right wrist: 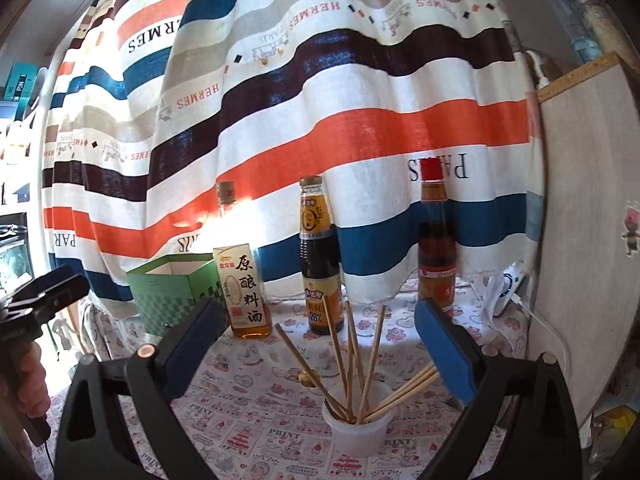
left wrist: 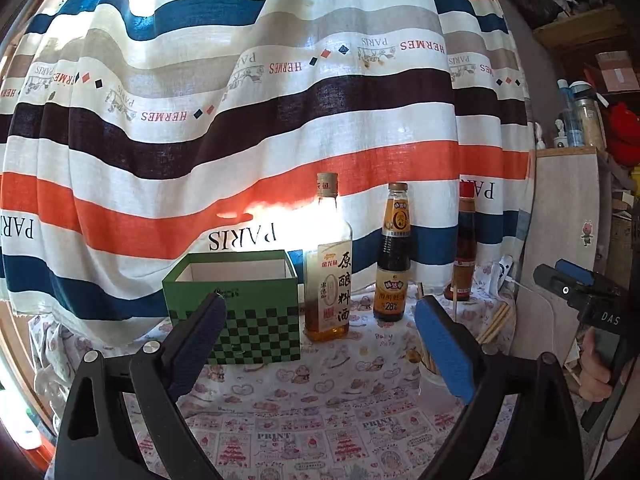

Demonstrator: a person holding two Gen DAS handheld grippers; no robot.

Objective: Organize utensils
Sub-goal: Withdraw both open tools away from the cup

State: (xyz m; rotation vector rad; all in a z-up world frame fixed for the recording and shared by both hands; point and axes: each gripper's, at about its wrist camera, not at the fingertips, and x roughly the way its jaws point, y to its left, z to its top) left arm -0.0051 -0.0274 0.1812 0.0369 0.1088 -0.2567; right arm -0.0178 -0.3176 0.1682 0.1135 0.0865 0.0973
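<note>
A translucent plastic cup (right wrist: 356,432) stands on the patterned tablecloth (right wrist: 248,412) and holds several wooden chopsticks (right wrist: 372,356) fanned upward, with a small gold spoon (right wrist: 306,378) among them. My right gripper (right wrist: 318,308) is open just in front of the cup, with nothing between its blue pads. My left gripper (left wrist: 320,302) is also open and empty, facing a green checkered box (left wrist: 248,300) with an open top. In the left wrist view the cup (left wrist: 434,392) is mostly hidden behind my right-hand finger. The right gripper (left wrist: 564,276) shows at that view's right edge, held by a hand (left wrist: 596,372).
Three bottles stand along the back: a cooking wine bottle (right wrist: 244,292), a dark sauce bottle (right wrist: 320,256) and a red-capped bottle (right wrist: 436,248). A striped curtain (right wrist: 320,120) hangs behind them. A pale panel (right wrist: 580,200) walls the right side, with a white charger (right wrist: 508,288) at its foot.
</note>
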